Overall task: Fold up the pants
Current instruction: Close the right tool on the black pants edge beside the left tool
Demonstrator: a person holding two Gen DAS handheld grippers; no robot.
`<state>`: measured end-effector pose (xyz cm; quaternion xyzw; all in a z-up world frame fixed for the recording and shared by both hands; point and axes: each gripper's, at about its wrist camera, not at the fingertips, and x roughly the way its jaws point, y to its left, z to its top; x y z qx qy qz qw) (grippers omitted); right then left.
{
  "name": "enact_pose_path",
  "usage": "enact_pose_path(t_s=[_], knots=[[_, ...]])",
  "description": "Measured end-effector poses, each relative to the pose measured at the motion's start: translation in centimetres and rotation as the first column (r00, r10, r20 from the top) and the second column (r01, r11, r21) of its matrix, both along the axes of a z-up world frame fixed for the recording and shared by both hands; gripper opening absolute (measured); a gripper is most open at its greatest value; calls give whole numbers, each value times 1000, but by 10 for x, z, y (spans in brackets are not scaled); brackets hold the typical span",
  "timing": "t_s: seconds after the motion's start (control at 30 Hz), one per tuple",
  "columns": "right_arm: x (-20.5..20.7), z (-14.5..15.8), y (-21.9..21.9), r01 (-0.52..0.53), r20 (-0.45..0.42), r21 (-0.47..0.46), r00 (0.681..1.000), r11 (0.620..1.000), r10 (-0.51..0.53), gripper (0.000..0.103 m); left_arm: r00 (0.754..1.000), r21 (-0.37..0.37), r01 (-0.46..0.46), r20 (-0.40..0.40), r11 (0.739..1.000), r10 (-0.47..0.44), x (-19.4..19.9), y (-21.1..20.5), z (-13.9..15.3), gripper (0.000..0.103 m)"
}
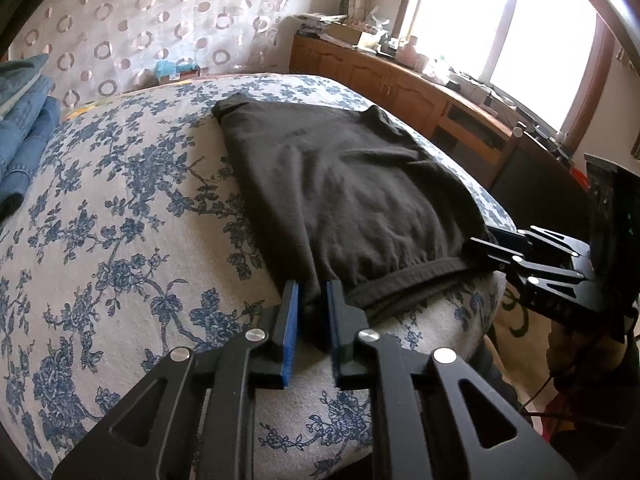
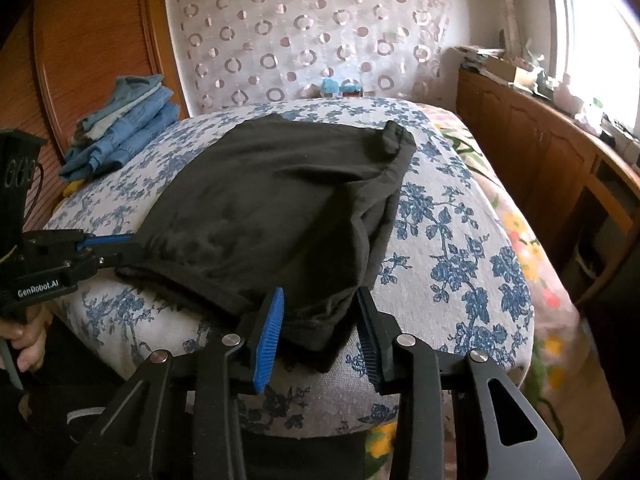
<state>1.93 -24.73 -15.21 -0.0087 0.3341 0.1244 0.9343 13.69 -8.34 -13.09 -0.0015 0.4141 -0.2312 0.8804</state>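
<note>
The black pants (image 1: 344,196) lie on the bed (image 1: 120,208), folded over into a broad slab, with the near hem right at the bed's front edge. The left claw (image 1: 313,292) has its blue pads close together on the hem's left corner, and it looks to be pinching cloth. The right claw (image 2: 320,312) is spread wider around the other corner; the cloth sits between the pads, but I cannot tell whether it is clamped or only straddled.

The risk from here is an uneven lift. If the right claw is not truly closed on the fabric, that corner would slip out and the fold would skew. The pants are several layers thick, so either claw might catch only the top layer and peel the stack apart. The hem also sits so near the edge that a loose pull toward me could drag it off the bed.

The left wrist view shows the hem running straight between both claws and the window side of the room. The right wrist view alone shows the rumpled far right corner of the pants, a pile of jeans (image 2: 124,128) by the headboard, and the hand (image 2: 24,340) holding the left tool.
</note>
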Motion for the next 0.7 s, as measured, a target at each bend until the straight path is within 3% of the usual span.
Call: enact_pose_path(t_s=[0.1, 0.3, 0.7], knots=[[0, -2, -1, -7, 4, 2, 1000, 1000, 7, 27, 1000, -16, -16, -13, 1000, 16, 3, 3, 0, 27], [-2, -4, 1, -12, 22, -14, 1000, 1000, 12, 26, 1000, -20, 2, -16, 1000, -2, 3, -5, 1, 44], [-2, -4, 0, -17, 26, -10, 1000, 1000, 17, 26, 1000, -1, -15, 24, 1000, 15, -1, -11, 0, 44]])
